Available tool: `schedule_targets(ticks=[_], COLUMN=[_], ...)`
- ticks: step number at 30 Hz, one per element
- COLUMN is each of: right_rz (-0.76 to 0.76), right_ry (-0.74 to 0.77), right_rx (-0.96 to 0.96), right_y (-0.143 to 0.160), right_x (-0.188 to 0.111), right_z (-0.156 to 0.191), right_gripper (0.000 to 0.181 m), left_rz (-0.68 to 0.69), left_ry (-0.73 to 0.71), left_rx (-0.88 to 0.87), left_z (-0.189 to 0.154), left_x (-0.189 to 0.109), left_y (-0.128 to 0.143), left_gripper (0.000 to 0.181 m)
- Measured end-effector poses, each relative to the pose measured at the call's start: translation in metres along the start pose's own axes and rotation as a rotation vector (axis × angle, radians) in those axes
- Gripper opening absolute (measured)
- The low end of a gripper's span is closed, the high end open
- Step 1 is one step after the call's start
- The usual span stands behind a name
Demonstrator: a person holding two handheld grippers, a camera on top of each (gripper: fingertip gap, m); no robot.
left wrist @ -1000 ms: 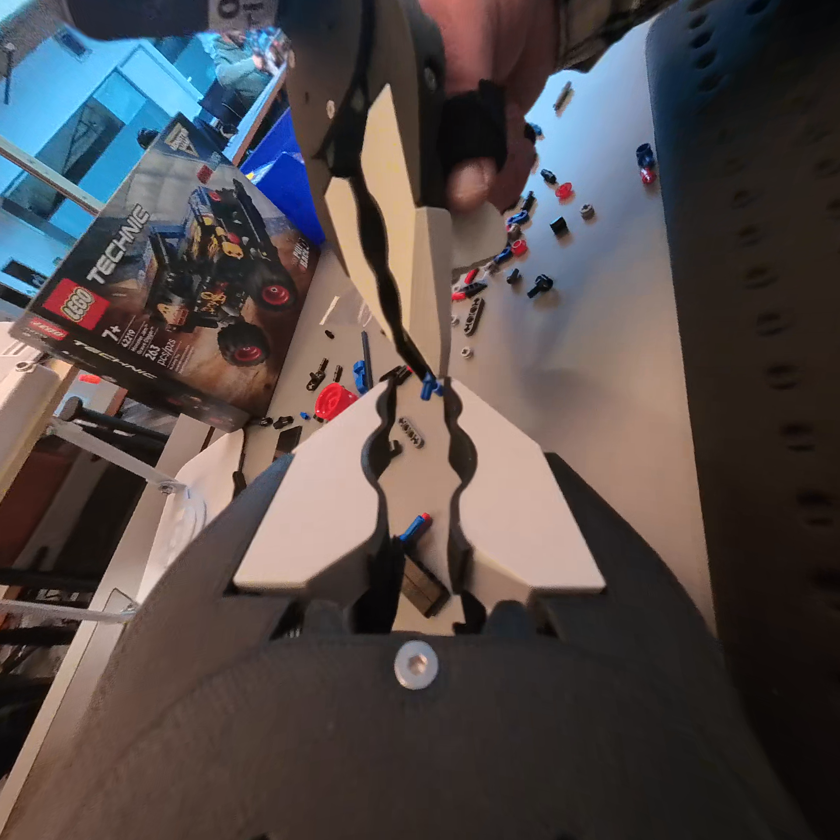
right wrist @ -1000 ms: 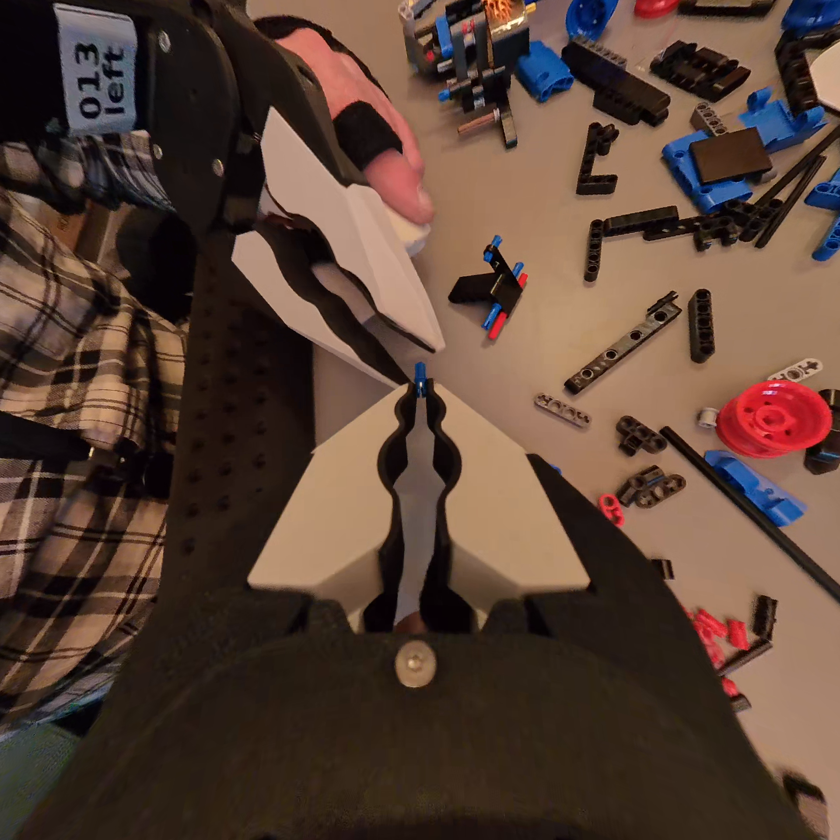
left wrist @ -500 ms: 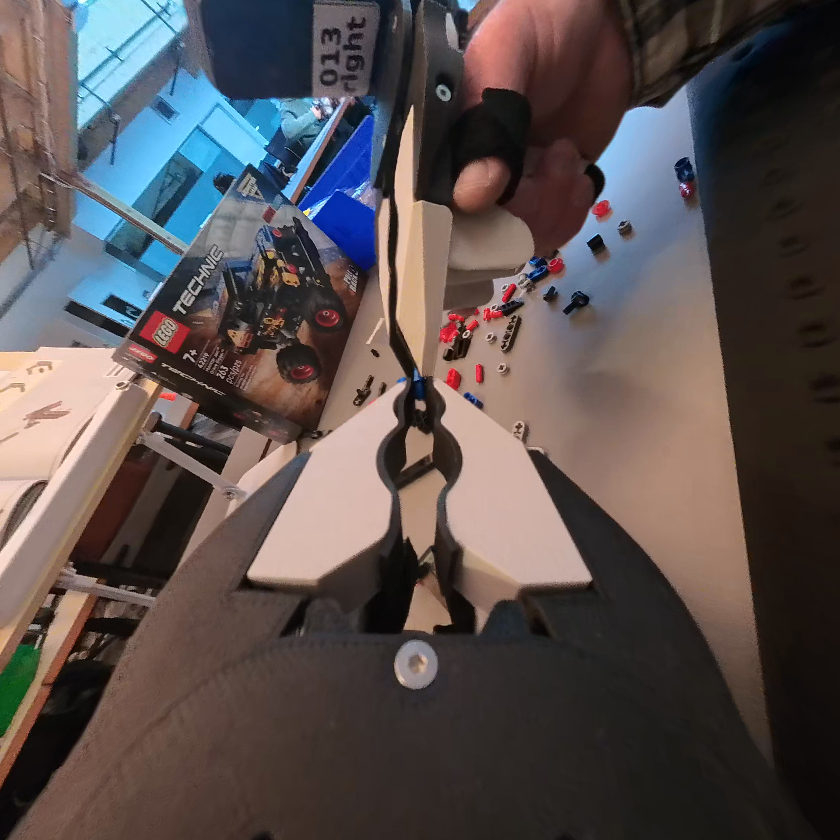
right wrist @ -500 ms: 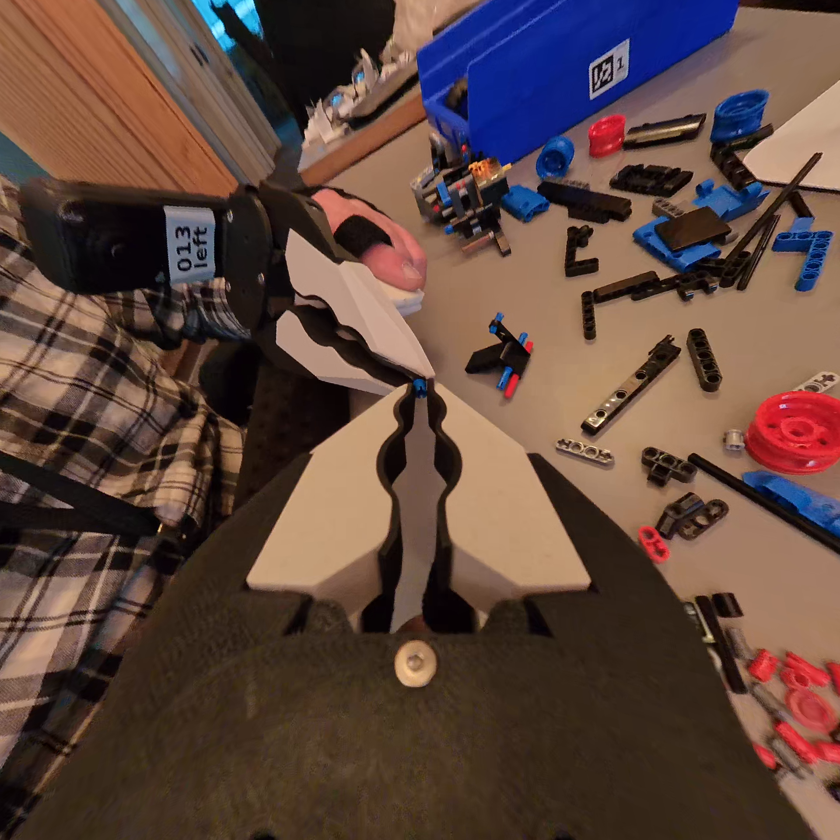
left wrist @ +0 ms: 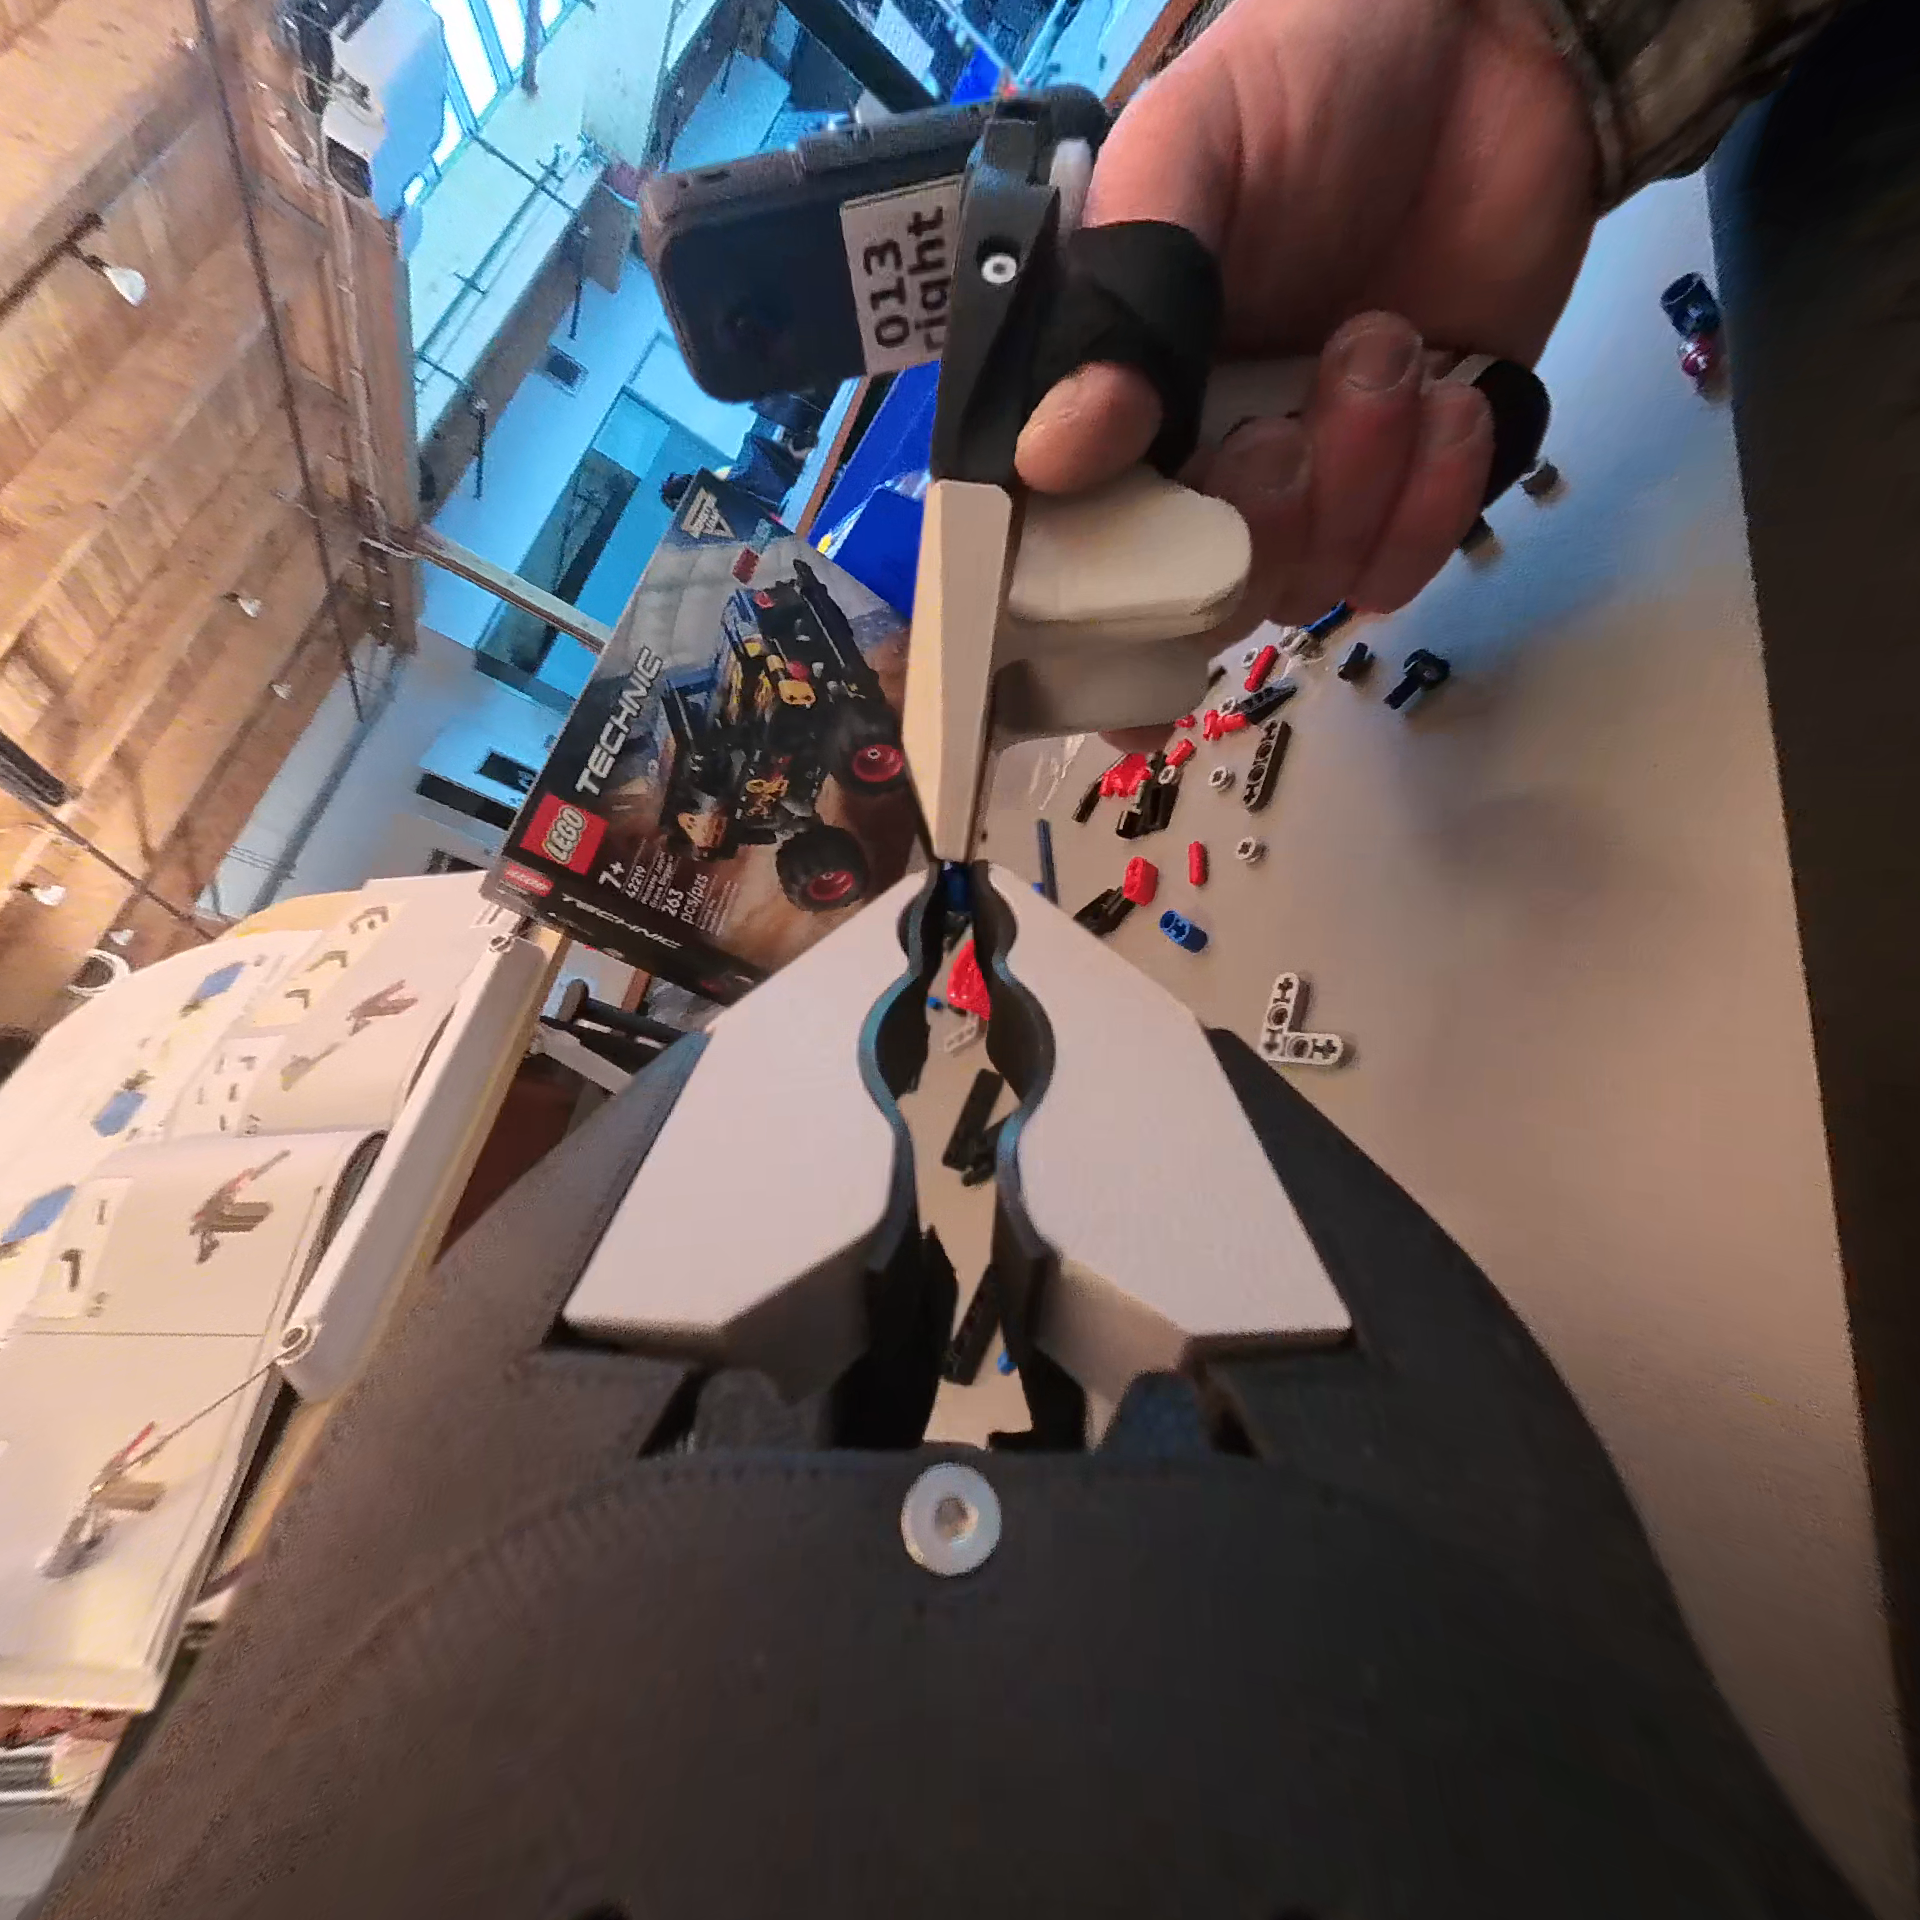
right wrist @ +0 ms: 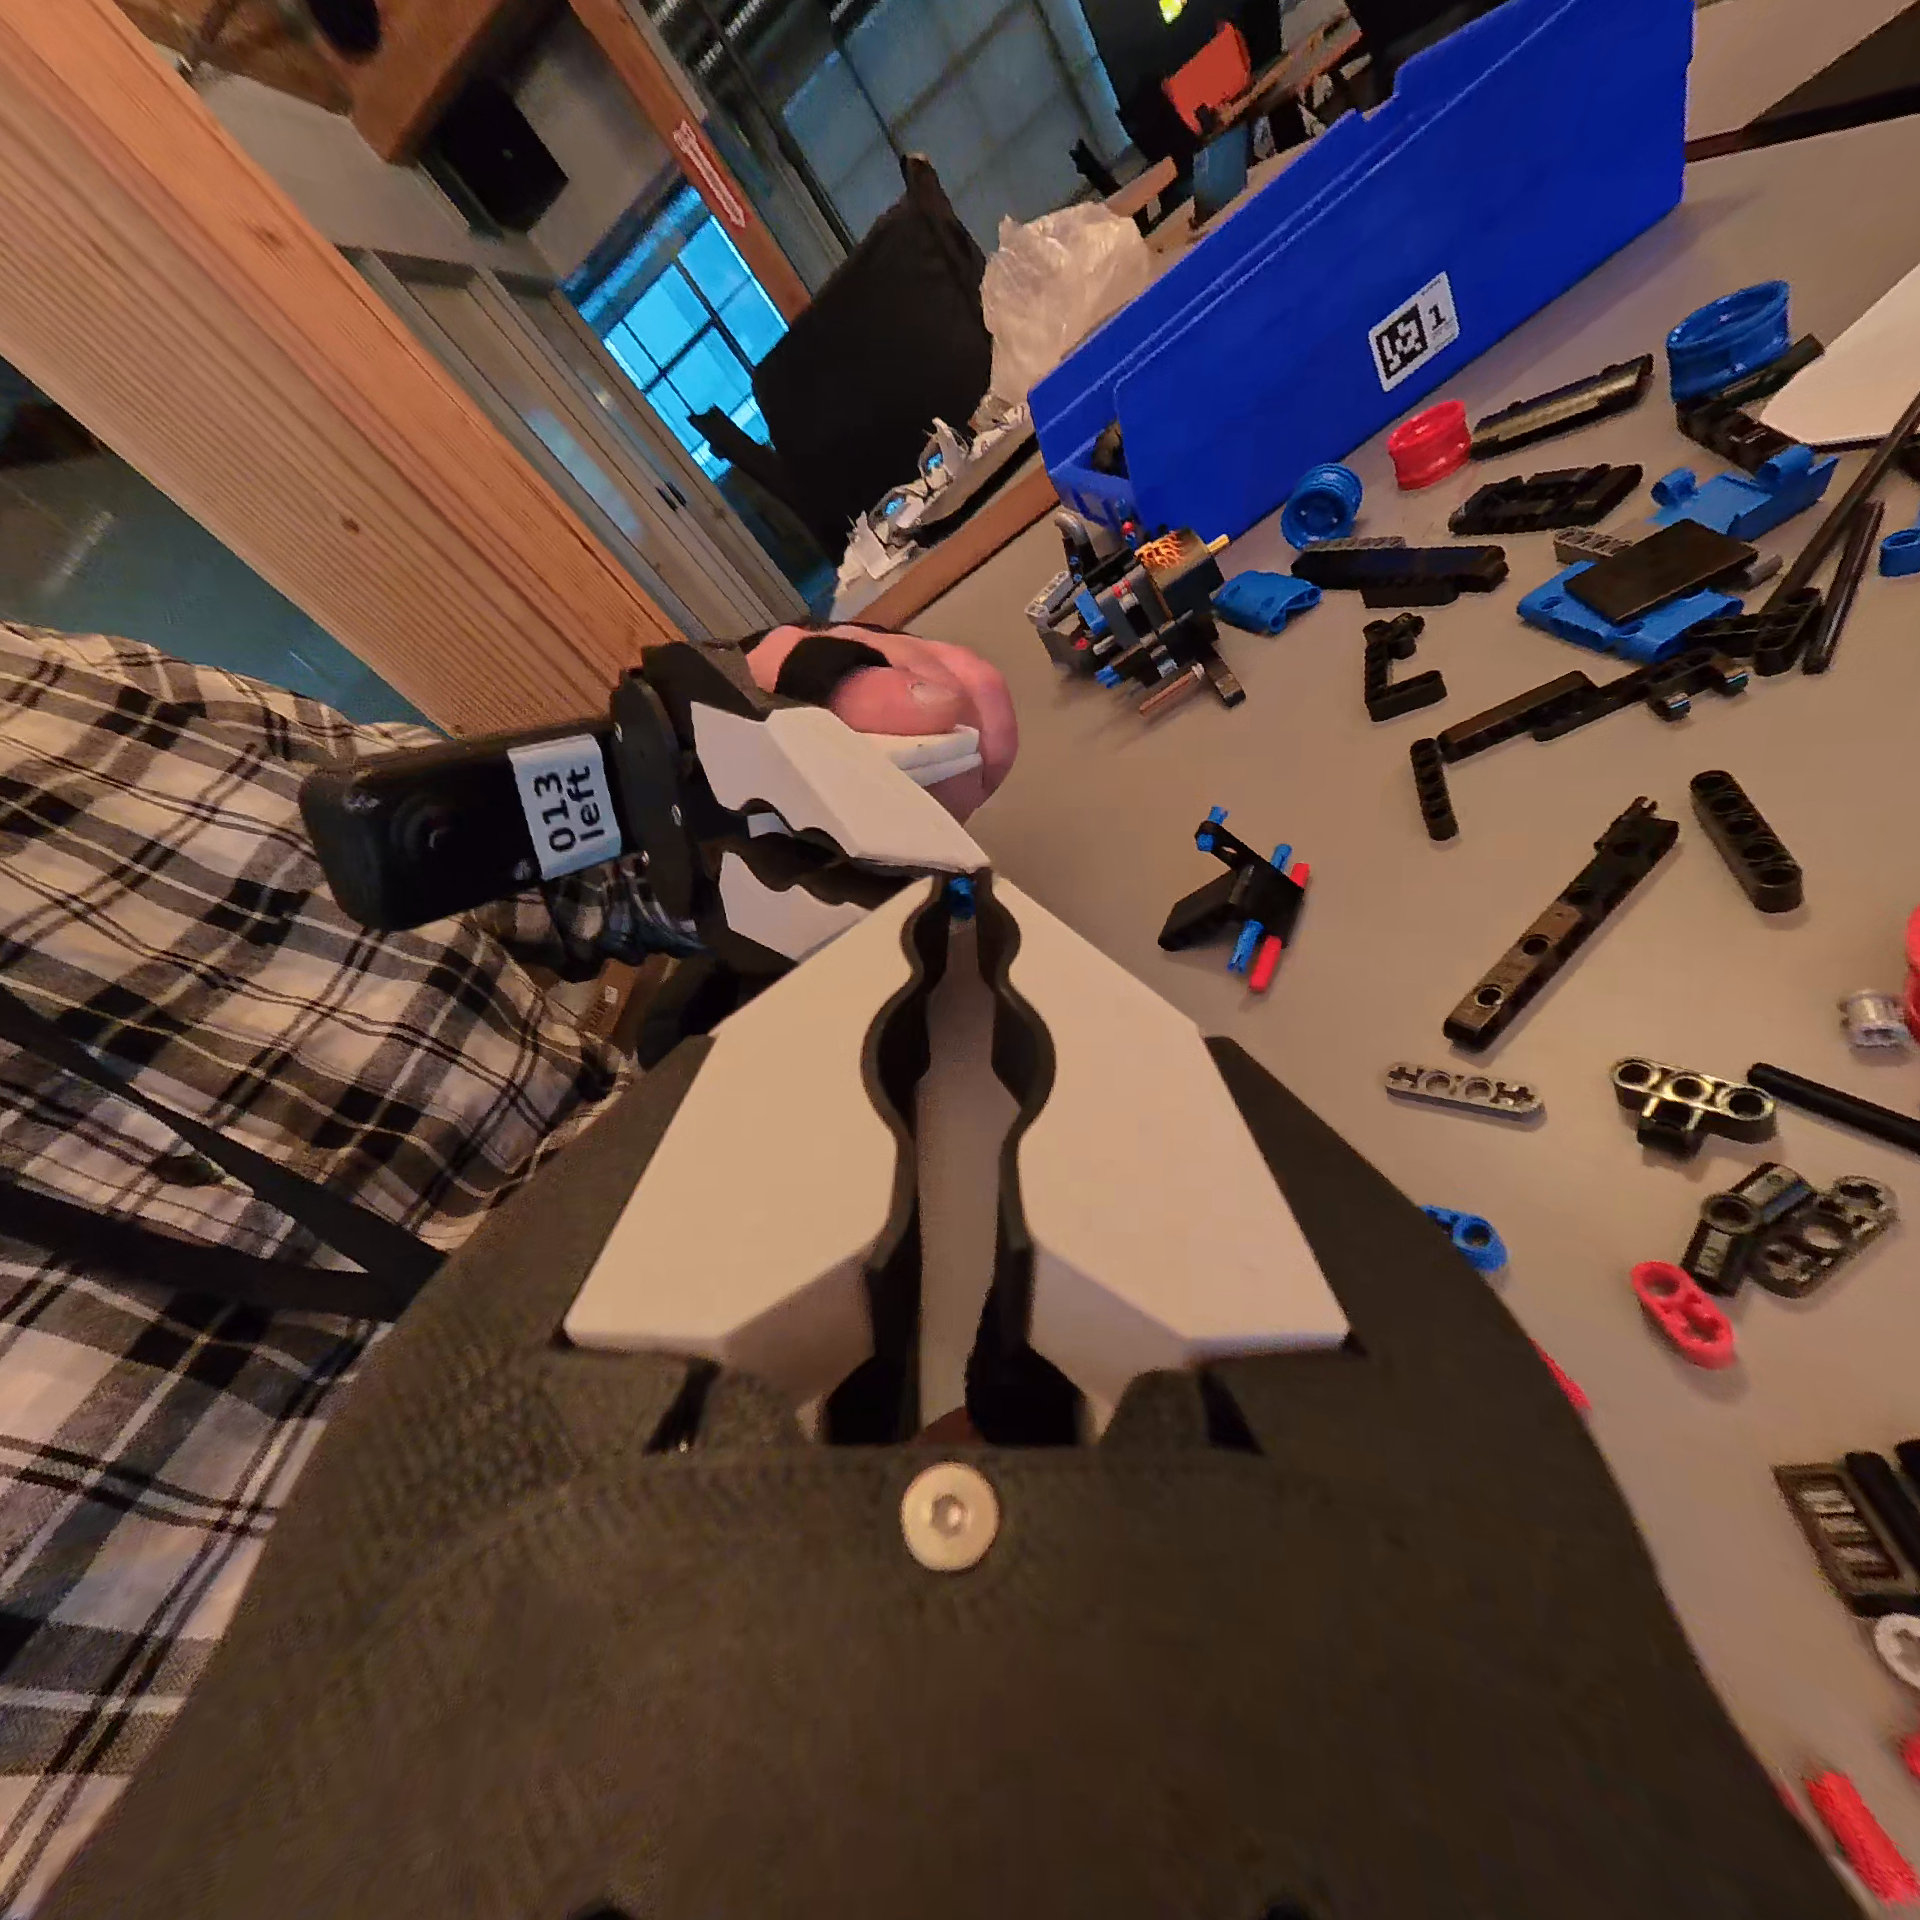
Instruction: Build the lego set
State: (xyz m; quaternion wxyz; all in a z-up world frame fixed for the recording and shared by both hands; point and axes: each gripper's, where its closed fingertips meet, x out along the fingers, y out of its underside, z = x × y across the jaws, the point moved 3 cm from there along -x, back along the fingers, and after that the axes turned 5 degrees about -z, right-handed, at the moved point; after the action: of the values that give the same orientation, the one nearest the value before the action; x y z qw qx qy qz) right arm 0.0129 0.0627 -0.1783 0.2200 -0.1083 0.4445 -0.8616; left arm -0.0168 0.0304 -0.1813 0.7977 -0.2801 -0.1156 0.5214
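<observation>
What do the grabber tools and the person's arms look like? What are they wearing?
Each gripper, left and right, has a textured black body with a silver screw, two pale grey wedge-shaped fingers with wavy black inner edges, and a black camera bearing a white label. Black straps loop round the person's fingers. The sleeve is black-and-white plaid.

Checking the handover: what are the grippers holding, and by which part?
A small blue pin sits pinched at the tips of the right gripper. The left gripper meets it tip to tip; whether it also grips the pin cannot be told.
</observation>
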Motion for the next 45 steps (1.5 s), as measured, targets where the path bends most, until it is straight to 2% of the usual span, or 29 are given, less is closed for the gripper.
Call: schedule_targets(ticks=[3, 6, 8, 11, 14, 18, 22, 27, 41, 45], right_rz=[0.001, 0.050, 0.148, 0.352, 0.573, 0.749, 0.863, 0.923, 1.016, 1.083], right_ry=[0.006, 0.072, 0.155, 0.261, 0.317, 0.321, 0.315, 0.293, 0.252, 0.237], right_rx=[-0.006, -0.075, -0.165, -0.340, -0.495, -0.621, -0.683, -0.696, -0.680, -0.720], right_y=[0.002, 0.005, 0.013, 0.030, 0.048, 0.057, 0.058, 0.052, 0.058, 0.058], right_x=[0.000, -0.001, -0.002, -0.002, 0.001, 0.009, 0.014, 0.011, 0.008, 0.009], right_z=[0.000, -0.006, -0.015, -0.027, -0.039, -0.046, -0.050, -0.046, -0.045, -0.045], right_gripper=[0.001, 0.001, 0.001, 0.001, 0.001, 0.001, 0.001, 0.001, 0.001, 0.001], left_rz=[0.009, 0.035, 0.074, 0.088, 0.167, 0.207, 0.216, 0.215, 0.217, 0.217], left_ry=[-0.004, 0.043, 0.118, 0.282, 0.421, 0.476, 0.503, 0.511, 0.524, 0.525], left_rx=[0.039, -0.035, -0.084, -0.209, -0.194, -0.196, -0.235, -0.242, -0.255, -0.277], left_z=[-0.001, -0.006, -0.015, -0.035, -0.061, -0.075, -0.078, -0.078, -0.081, -0.081], left_x=[0.000, 0.002, 0.003, -0.003, -0.004, -0.001, 0.000, 0.000, 0.003, 0.004], left_y=[0.000, 0.005, 0.015, 0.016, 0.027, 0.035, 0.038, 0.037, 0.035, 0.035], left_gripper=[0.001, 0.003, 0.011, 0.007, 0.008, 0.015, 0.006, 0.004, 0.000, 0.000])
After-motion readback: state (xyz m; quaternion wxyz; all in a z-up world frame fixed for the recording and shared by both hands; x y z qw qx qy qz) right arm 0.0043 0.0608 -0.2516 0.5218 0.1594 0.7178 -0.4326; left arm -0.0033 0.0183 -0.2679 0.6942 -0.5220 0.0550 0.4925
